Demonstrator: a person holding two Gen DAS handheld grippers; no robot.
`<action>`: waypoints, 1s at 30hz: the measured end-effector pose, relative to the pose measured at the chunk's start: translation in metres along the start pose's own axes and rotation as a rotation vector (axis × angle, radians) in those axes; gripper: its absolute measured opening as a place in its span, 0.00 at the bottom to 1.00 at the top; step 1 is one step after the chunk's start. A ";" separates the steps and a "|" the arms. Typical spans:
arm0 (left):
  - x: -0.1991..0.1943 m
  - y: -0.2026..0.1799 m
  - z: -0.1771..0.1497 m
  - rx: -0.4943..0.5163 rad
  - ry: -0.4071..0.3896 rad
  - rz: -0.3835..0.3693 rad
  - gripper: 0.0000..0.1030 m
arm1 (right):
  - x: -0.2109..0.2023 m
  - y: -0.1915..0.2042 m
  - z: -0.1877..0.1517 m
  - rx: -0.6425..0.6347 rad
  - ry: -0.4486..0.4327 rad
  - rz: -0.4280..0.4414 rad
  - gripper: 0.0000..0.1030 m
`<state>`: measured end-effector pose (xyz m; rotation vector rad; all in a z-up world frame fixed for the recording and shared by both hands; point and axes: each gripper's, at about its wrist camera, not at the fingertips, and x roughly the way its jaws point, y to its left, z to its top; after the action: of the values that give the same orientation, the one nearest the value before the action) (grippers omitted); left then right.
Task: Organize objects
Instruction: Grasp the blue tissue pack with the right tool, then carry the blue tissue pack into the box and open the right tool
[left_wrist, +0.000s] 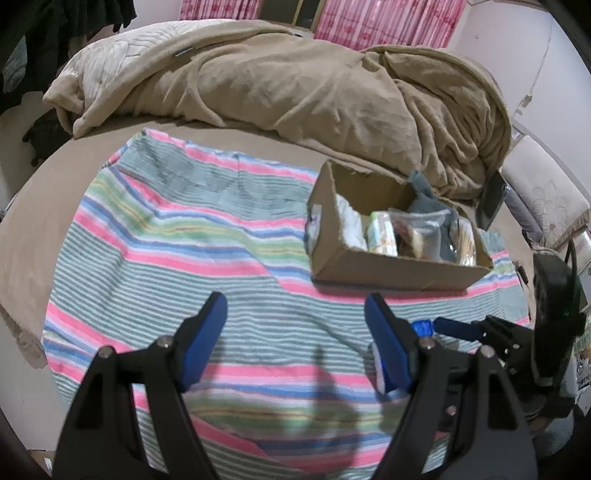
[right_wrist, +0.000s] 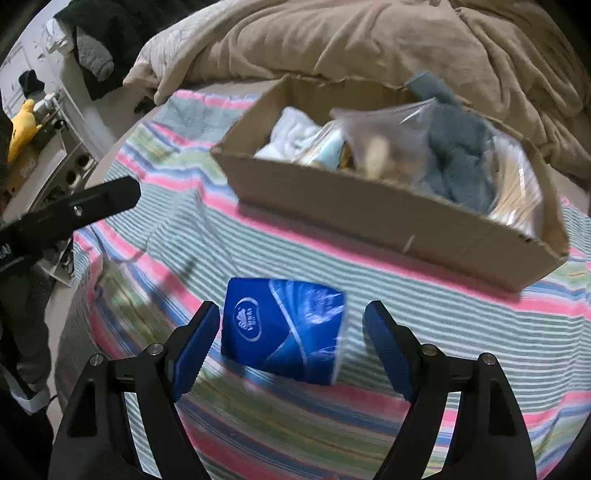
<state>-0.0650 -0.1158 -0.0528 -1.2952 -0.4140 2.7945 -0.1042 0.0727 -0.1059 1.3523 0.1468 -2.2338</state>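
Note:
A blue tissue pack (right_wrist: 282, 328) lies on the striped towel (right_wrist: 480, 332), between the open fingers of my right gripper (right_wrist: 291, 332); the left pad is close to it, the right pad stands apart. A cardboard box (right_wrist: 388, 218) behind it holds a white cloth (right_wrist: 291, 133), clear bags (right_wrist: 376, 136) and a grey cloth (right_wrist: 458, 158). My left gripper (left_wrist: 295, 325) is open and empty above the towel (left_wrist: 166, 240), left of the box (left_wrist: 391, 269). The right gripper shows in the left wrist view (left_wrist: 432, 326), with the blue pack (left_wrist: 423, 326) mostly hidden behind my left finger.
A crumpled tan blanket (left_wrist: 295, 85) is heaped on the bed behind the box. A dark phone (left_wrist: 491, 201) leans at the right. A shelf with a yellow toy (right_wrist: 22, 129) stands to the left of the bed. Pink curtains (left_wrist: 384, 22) hang at the back.

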 end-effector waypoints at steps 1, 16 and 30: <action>0.001 0.002 -0.002 -0.003 0.006 0.002 0.76 | 0.004 0.004 -0.002 -0.010 0.009 -0.008 0.81; -0.003 0.011 -0.006 -0.020 0.007 0.002 0.76 | -0.018 0.010 0.004 -0.061 -0.059 -0.064 0.71; 0.001 -0.001 0.021 0.021 -0.048 -0.014 0.76 | -0.046 -0.005 0.075 -0.040 -0.178 -0.061 0.71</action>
<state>-0.0815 -0.1189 -0.0401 -1.2188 -0.3929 2.8157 -0.1496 0.0682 -0.0303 1.1349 0.1706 -2.3762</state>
